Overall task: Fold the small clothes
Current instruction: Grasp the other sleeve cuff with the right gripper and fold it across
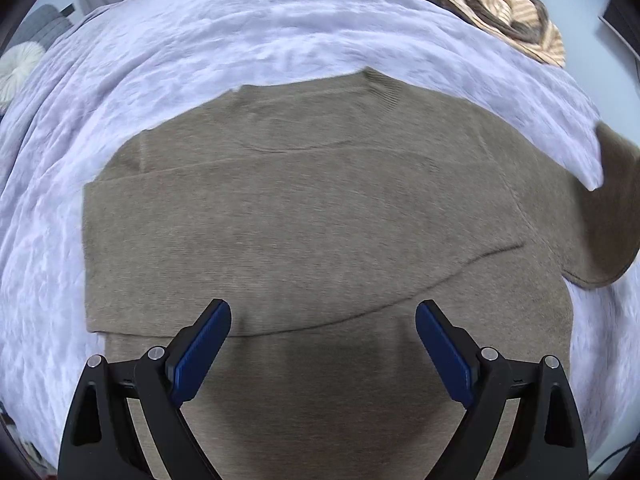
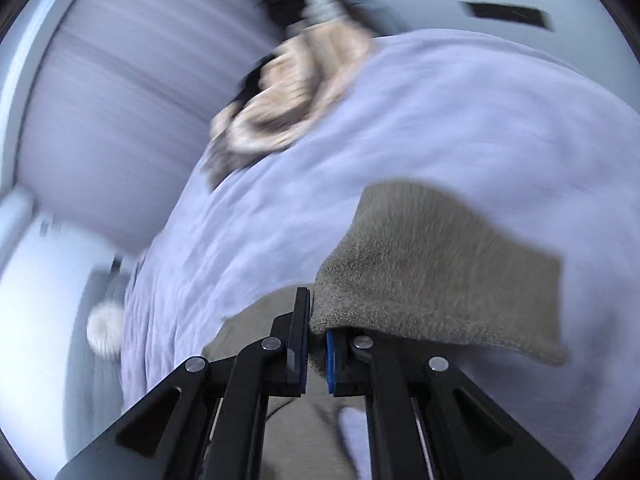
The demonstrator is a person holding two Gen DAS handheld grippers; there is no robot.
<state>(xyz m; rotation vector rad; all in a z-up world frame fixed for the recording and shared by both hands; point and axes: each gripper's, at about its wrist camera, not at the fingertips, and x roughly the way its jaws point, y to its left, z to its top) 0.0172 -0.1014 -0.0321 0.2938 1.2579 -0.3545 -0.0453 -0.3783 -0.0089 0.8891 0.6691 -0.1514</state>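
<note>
A taupe knit sweater (image 1: 312,216) lies flat on the lavender blanket (image 1: 224,40), its left sleeve folded across the body. My left gripper (image 1: 323,320) hovers open over the sweater's lower part, holding nothing. The sweater's right sleeve (image 1: 616,208) is lifted at the right edge of the left wrist view. In the right wrist view, my right gripper (image 2: 316,332) is shut on that sleeve (image 2: 440,264), which drapes up and to the right above the blanket (image 2: 460,120). The view is motion-blurred.
A crumpled striped tan and dark garment (image 1: 504,12) lies at the blanket's far right, also blurred in the right wrist view (image 2: 288,96). A white round cushion (image 1: 18,68) sits at the far left. The bed edge runs along the right.
</note>
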